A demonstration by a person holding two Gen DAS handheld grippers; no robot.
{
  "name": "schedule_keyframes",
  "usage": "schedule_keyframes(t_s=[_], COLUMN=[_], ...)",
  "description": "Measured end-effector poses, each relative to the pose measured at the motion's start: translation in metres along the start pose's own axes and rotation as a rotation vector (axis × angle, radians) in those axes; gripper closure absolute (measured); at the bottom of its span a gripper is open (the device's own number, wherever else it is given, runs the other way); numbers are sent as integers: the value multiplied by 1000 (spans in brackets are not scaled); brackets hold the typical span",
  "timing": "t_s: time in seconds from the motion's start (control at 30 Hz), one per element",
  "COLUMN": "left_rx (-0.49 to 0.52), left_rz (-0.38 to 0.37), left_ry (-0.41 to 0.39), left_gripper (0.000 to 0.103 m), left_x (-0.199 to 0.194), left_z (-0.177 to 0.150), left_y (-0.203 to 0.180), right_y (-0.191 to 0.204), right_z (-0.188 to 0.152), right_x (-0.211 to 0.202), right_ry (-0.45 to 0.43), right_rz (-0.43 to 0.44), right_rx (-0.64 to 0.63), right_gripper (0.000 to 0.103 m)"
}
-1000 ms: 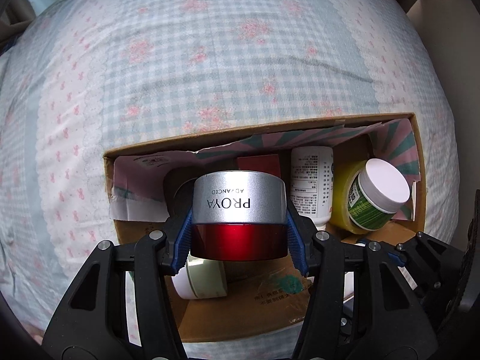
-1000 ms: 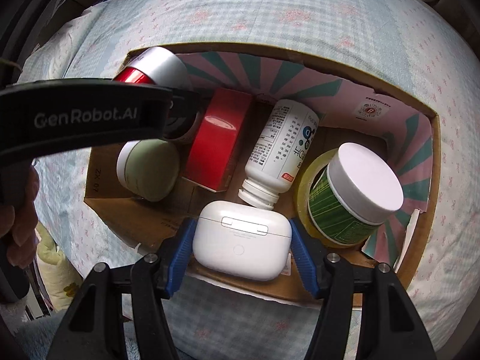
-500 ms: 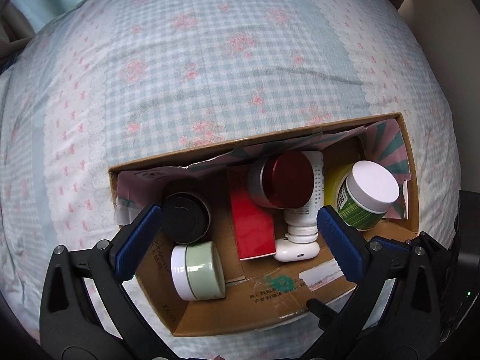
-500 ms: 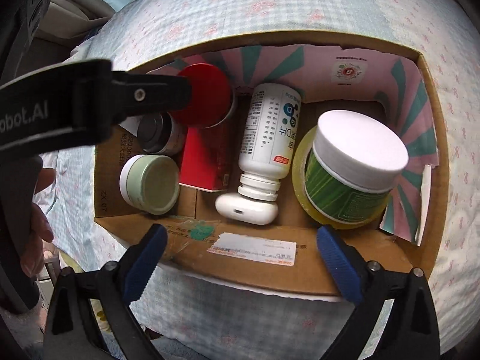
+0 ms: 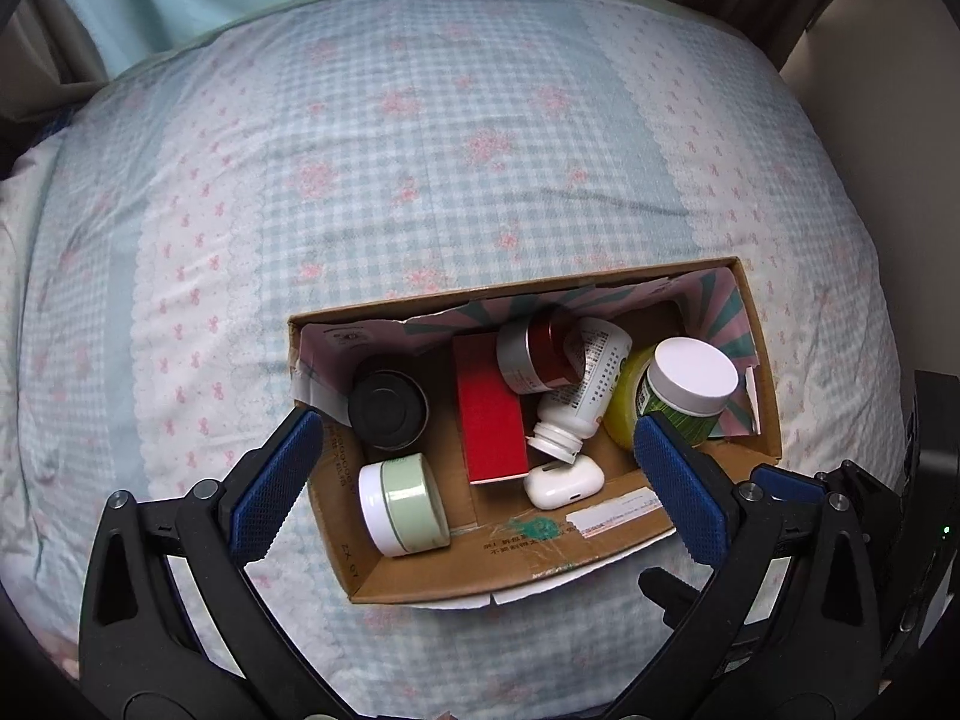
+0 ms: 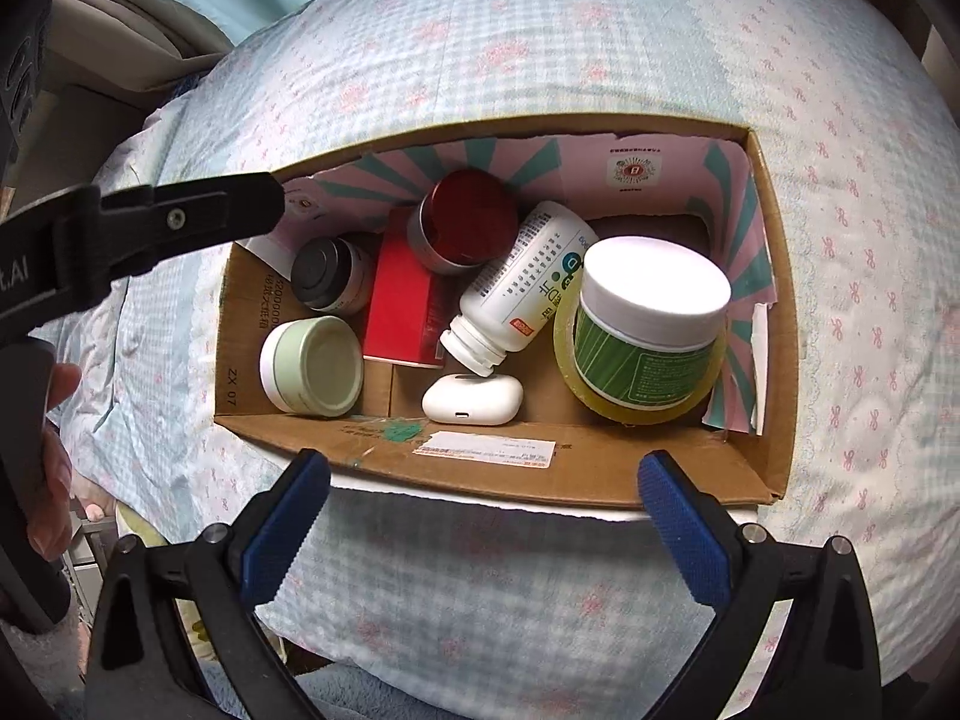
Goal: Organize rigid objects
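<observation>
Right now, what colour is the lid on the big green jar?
White lid, clearest from the right wrist view.

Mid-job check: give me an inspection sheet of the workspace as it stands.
Surface: checked floral bedding, rumpled.
Job's things: cardboard box holds red-and-silver jar tipped on red carton, white bottle lying slanted, earbud case, green-label jar inside tape roll, pale green jar, dark-lidded jar.
Clutter: nothing seen.
Grippers: left gripper and right gripper open, empty, above the box.
Cables: nothing seen.
Surroundings: a hand at the left edge.
</observation>
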State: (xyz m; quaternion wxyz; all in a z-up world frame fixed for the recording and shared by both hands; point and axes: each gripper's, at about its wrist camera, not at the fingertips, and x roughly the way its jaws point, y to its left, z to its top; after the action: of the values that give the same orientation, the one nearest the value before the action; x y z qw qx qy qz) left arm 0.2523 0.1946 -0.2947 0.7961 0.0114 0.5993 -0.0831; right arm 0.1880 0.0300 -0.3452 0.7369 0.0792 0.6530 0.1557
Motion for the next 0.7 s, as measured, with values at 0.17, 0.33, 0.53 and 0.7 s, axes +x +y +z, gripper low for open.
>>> schedule_keyframes(t_s=[0.17,0.33,0.53,0.7], left_rx=[-8,2,-15,-31], left_rz=[-14,-20,-1,28], left_ry=[-93,-250,-454,-600], left_gripper=[0,0,0,0], left_x=[-56,-137,-240,-305], left_z=[-12,-20,-25,-42], left_y=[-2,-9,-25,-49], right_y=[2,3,14,24], right_z=[-6,-4,-10,-24], right_x=[-47,-124,-250,-332], right_ry=[-80,-210,-436,-593], right_rz=[-37,-81,-174,-205], right_rx=[-3,10,-5,-26], right_gripper=[1,1,1,1])
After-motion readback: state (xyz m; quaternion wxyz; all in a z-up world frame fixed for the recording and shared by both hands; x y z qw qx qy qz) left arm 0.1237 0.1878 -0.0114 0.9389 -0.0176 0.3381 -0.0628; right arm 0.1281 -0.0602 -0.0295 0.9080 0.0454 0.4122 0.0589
